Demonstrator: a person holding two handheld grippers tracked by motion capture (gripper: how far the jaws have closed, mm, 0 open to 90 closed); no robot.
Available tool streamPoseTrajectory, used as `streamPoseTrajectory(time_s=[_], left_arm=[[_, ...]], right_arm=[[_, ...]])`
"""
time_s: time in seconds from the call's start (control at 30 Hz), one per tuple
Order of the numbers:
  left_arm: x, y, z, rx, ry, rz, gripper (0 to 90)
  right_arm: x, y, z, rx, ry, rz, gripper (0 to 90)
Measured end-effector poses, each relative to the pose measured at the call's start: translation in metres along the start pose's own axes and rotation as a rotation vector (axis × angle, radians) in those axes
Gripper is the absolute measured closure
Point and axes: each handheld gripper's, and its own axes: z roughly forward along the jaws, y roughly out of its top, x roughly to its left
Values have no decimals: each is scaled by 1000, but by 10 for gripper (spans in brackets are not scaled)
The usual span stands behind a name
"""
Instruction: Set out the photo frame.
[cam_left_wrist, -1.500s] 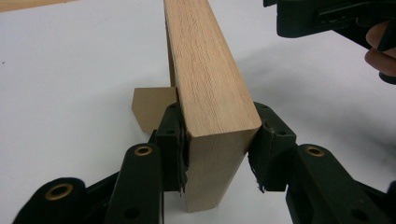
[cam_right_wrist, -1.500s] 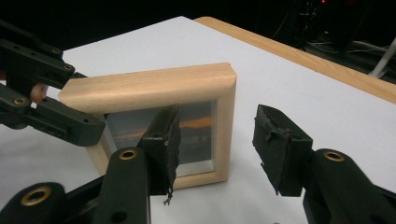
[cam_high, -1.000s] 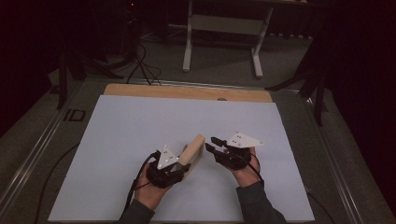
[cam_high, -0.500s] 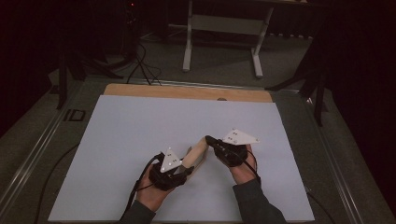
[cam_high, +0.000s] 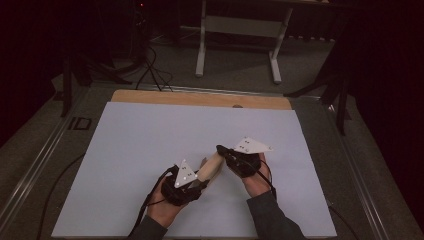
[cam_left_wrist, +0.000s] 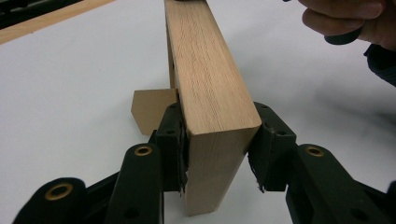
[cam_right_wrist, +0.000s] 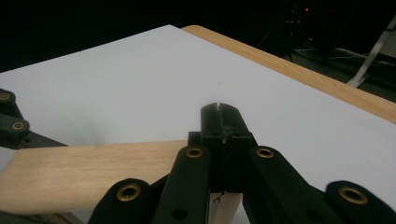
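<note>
- The long pale wooden block with rounded corners (cam_high: 210, 167) is held above the white table cover (cam_high: 140, 145), near the person's edge, between the two hands.
- In the high view its long axis runs on a slant: the near end points down-left toward the left gripper (cam_high: 192, 185), the far end points up-right toward the right gripper (cam_high: 222, 151).
- In the left gripper view the wooden block (cam_left_wrist: 210, 93) stands on its narrow edge and stretches straight away from the camera, its cut end face toward the lens.
- The left gripper (cam_left_wrist: 217, 149) clamps that near end: one black pad presses on each broad face, and the jaws stand about half apart, as wide as the block is thick.
- A small tan piece (cam_left_wrist: 152, 109), its make unclear, shows just behind the left jaw in that view; whether it belongs to the block I cannot tell.
- Farther along, the right gripper (cam_right_wrist: 219, 126) has its jaws brought fully together, pad against pad, having just been closing; the pads meet with nothing visible between them.
- In the right gripper view the block (cam_right_wrist: 93, 170) lies to the left of and below the closed jaws, its broad face up; it passes under them, touching or nearly so.
- Beyond the hands the cover runs to a bare wooden strip of table (cam_high: 200, 98) at the far edge.
- Past it stands a white metal frame (cam_high: 240, 30) on the dark floor.
</note>
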Motion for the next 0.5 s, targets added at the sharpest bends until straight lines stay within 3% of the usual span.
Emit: streamPoseTrajectory(time_s=[0.33,0.5], left_arm=[[-2,0,0,1,4,12,605],[-9,1,1,7,12,68,603]], right_arm=[[-3,-1,2,-12,3,22,894],[-1,-1,5,3,2,6,892]])
